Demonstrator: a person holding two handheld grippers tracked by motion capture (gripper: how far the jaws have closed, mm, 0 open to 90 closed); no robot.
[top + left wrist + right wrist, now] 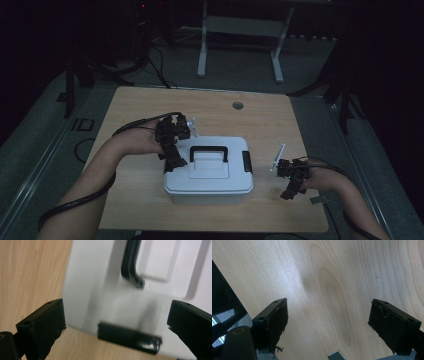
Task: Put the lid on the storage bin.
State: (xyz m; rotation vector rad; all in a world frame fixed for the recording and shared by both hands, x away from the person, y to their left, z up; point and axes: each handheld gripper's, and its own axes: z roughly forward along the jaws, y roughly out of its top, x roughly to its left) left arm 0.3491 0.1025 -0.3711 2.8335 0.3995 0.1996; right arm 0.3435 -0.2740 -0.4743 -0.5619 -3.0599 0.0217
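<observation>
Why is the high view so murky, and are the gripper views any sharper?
High view: dim, surroundings nearly black, white box readable. Left gripper view: bright, but the black latch and handle are smeared by blur. Right gripper view: soft glare and a faint shadow on the wooden table.

I see a white storage box (208, 175) with a black handle (208, 150) and black latches (129, 338), on my light wood-grain table (145, 107).

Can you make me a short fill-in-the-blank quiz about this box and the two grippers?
1. The white box has a black ____ on its lid.
2. The left gripper is at the box's left edge with its jaws ____.
3. The right gripper has only bare ____ between its jaws.
4. The box's lid is ____.

Missing words: handle; open; table; closed
</observation>
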